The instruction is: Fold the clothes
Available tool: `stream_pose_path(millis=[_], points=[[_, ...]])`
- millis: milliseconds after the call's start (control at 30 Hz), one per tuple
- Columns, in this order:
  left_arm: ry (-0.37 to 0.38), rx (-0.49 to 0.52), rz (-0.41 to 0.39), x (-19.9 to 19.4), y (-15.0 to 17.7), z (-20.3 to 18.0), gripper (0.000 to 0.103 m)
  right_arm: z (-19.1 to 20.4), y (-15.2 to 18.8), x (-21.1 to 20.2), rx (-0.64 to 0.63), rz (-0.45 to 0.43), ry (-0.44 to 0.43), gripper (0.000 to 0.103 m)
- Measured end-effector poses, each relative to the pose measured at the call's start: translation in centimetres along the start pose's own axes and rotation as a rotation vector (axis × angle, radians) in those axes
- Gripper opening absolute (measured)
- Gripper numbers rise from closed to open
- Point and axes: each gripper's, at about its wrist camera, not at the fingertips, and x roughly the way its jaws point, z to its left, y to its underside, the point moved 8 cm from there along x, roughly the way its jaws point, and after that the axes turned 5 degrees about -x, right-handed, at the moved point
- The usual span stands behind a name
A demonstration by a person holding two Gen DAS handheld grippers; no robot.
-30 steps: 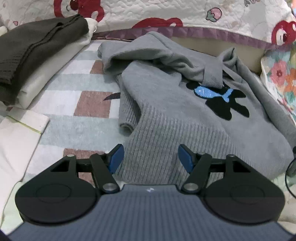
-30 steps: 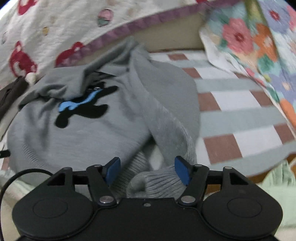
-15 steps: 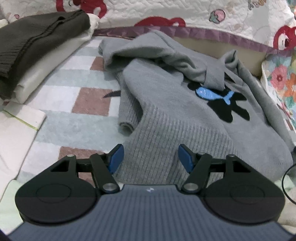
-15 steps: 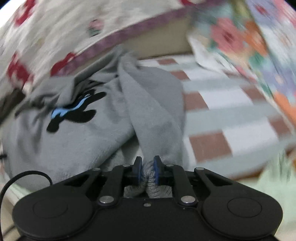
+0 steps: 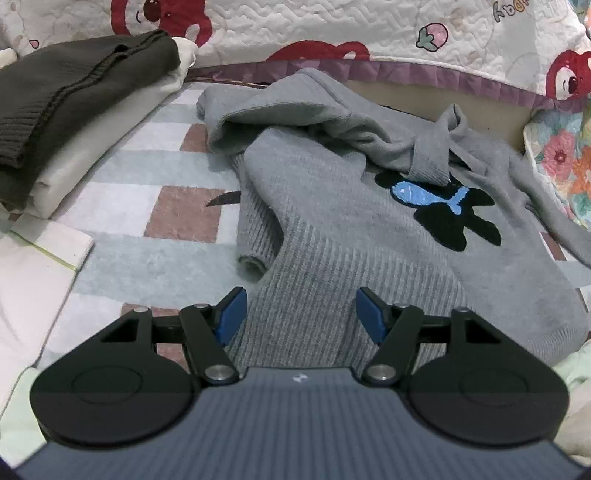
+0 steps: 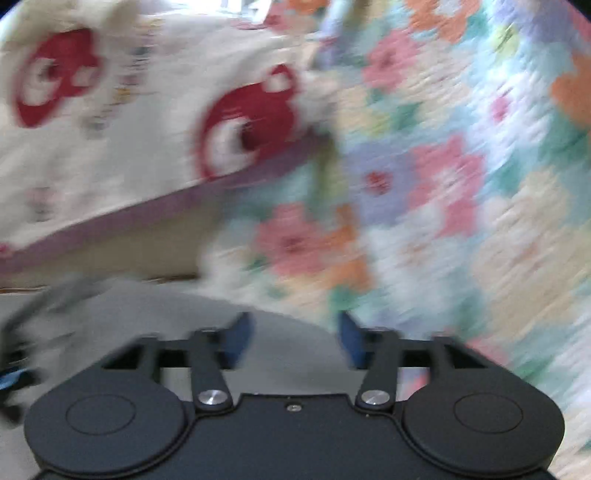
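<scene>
Here the grey sweater (image 5: 369,229) lies between the parted left tongs (image 5: 301,314).

I am finding only a partial word in dark letters on the white bear-print quilt (image 5: 406,33), at its upper right edge; it is appearing cut off and tilted, so I am not managing to read it.

Left claw (image 5: 298,314): black linkage arms, blue fingertip pads (image 5: 232,312), silver pivot screws, round black discs at 8 and 4 o'clock, ribbed grey-blue body with small white mark. Right claw (image 6: 295,338): same build, plain black body, blurred.
</scene>
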Motion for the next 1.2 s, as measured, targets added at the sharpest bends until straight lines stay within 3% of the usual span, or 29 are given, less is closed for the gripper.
stream_pose_path(millis=[200, 300, 400, 467, 633, 733, 767, 867, 900, 933, 967, 1000, 1067, 1100, 1133, 1200], points=[[0.02, -0.023, 0.002, 0.1, 0.0, 0.2, 0.067, 8.5, 8.9, -2.3, 0.114, 0.16, -0.342, 0.065], [0.183, -0.018, 0.014, -0.3, 0.0, -1.3, 0.067, 12.0, 12.2, -2.4, 0.196, 0.237, -0.45, 0.065], [0.156, 0.059, 0.009, -0.4, 0.2, -2.4, 0.069, 15.2, 14.6, -2.7, 0.268, 0.316, -0.632, 0.065], [0.135, 0.037, 0.017, -0.1, 0.1, -1.8, 0.07, 17.2, 14.8, -3.7, 0.218, 0.3, -0.694, 0.065], [0.0, -0.088, -0.001, 0.1, -0.2, 1.8, 0.074, 21.6, 14.8, -5.6, -0.016, 0.256, -0.726, 0.065], [0.004, -0.072, 0.04, 1.1, 0.3, 1.6, 0.074, 22.9, 15.7, -5.6, -0.098, 0.276, -0.724, 0.063], [0.001, -0.053, 0.056, 1.5, 0.5, 1.3, 0.075, 23.0, 16.1, -5.3, -0.105, 0.292, -0.708, 0.057], [0.0, 0.007, 0.099, 2.4, 1.2, 0.3, 0.079, 22.9, 17.0, -4.5, -0.11, 0.33, -0.667, 0.055], [0.007, 0.023, 0.107, 2.5, 1.4, 0.0, 0.075, 22.7, 17.1, -4.4, -0.103, 0.331, -0.664, 0.055], [0.029, 0.039, 0.103, 2.4, 1.3, -0.4, 0.065, 22.5, 17.1, -4.3, -0.096, 0.332, -0.66, 0.055], [0.051, 0.057, 0.099, 2.3, 1.3, -0.8, 0.018, 22.3, 17.2, -4.2, -0.089, 0.332, -0.657, 0.055], [0.067, 0.106, 0.079, 1.8, 1.0, -1.8, 0.005, 22.4, 17.3, -4.1, -0.09, 0.333, -0.656, 0.055], [0.081, 0.24, -0.006, 0.4, 0.5, -4.2, 0.005, 22.8, 17.2, -4.0, -0.093, 0.324, -0.664, 0.05], [0.068, 0.311, -0.04, -0.2, 0.5, -5.4, 0.005, 23.2, 16.8, -4.0, -0.095, 0.313, -0.672, 0.04], [0.054, 0.379, -0.072, -0.7, 0.6, -6.4, 0.005, 23.5, 16.5, -4.1, -0.097, 0.302, -0.68, 0.02], [-0.001, 0.438, -0.095, -0.9, 0.8, -6.9, 0.005, 23.8, 14.8, -3.8, -0.057, 0.27, -0.709, 0.012]])
